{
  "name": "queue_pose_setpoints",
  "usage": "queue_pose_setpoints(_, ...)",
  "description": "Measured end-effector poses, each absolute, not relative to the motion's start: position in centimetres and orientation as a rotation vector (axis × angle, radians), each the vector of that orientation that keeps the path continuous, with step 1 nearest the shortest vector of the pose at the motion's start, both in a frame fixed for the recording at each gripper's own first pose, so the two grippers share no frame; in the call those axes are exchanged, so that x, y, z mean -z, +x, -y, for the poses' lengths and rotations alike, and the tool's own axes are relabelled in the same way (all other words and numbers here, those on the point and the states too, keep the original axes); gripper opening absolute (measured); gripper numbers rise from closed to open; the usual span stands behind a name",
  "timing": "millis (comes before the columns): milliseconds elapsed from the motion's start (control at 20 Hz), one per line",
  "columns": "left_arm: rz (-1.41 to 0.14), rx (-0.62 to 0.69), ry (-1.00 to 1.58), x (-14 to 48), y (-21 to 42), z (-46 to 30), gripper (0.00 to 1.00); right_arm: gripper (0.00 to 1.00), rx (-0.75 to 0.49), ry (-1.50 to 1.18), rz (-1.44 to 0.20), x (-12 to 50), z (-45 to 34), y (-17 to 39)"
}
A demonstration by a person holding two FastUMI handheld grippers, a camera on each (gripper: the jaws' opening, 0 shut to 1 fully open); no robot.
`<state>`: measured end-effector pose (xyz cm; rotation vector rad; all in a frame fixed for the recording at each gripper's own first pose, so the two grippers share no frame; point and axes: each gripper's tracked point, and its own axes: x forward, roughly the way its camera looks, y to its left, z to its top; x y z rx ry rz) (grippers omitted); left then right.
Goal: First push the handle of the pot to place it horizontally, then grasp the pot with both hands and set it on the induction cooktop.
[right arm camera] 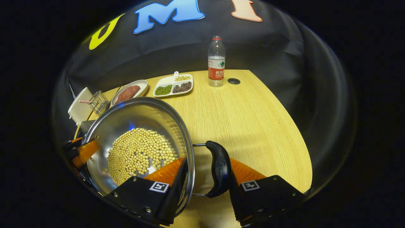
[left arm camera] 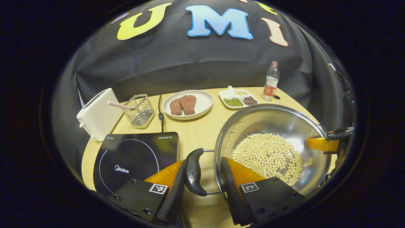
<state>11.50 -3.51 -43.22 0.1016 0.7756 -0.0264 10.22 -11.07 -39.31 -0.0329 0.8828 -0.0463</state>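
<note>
A steel pot (left arm camera: 272, 123) holding soybeans (left arm camera: 267, 155) sits just right of the black induction cooktop (left arm camera: 133, 158). My left gripper (left arm camera: 203, 163) is shut on the pot: one finger presses the black side handle (left arm camera: 193, 172) from outside, the other the inside of the wall. At the pot's far rim is the right gripper (left arm camera: 321, 144). In the right gripper view, my right gripper (right arm camera: 207, 161) clamps the pot (right arm camera: 139, 114) the same way, across its other black handle (right arm camera: 220, 169) and rim. The left gripper (right arm camera: 84, 152) holds the opposite side. Whether the pot rests on the table is unclear.
On the wooden table (right arm camera: 253, 120) stand a white toaster (left arm camera: 98, 114), a wire basket (left arm camera: 139, 110), a plate of meat (left arm camera: 188, 104), a divided dish of beans (left arm camera: 239, 98) and a water bottle (right arm camera: 216, 61). A black cord (left arm camera: 160, 114) runs to the cooktop.
</note>
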Motion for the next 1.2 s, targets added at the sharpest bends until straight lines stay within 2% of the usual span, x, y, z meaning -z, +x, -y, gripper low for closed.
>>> queue_pose_setpoints(200,-0.764,0.029,0.099,41.4,10.9,2.6,0.69,0.68,0.043,-0.036,-0.874,37.7,10.1,9.7)
queue_pose_setpoints(250,-0.759,0.028,0.100,40.8,10.7,2.3,0.65,0.68,0.041,-0.036,-0.873,37.4,9.9,9.6)
queue_pose_setpoints(350,-0.757,0.026,0.098,39.9,10.3,1.5,0.72,0.68,0.037,-0.044,-0.865,36.6,9.0,9.1)
queue_pose_setpoints(450,-0.755,0.020,0.093,39.0,9.7,0.4,0.69,0.68,0.032,-0.050,-0.859,35.5,7.5,8.1)
queue_pose_setpoints(500,-0.751,0.018,0.093,38.5,9.4,-0.1,0.72,0.68,0.029,-0.052,-0.854,35.1,6.8,7.9)
queue_pose_setpoints(550,-0.745,0.015,0.094,38.1,9.2,-0.8,0.69,0.68,0.025,-0.054,-0.849,34.6,6.0,7.7)
queue_pose_setpoints(700,-0.731,0.000,0.093,36.8,8.4,-3.1,0.69,0.68,0.014,-0.042,-0.850,33.8,3.6,7.2)
queue_pose_setpoints(1200,-0.728,-0.066,0.075,34.6,6.0,-11.7,0.69,0.68,-0.048,-0.055,-0.835,33.8,-3.7,7.0)
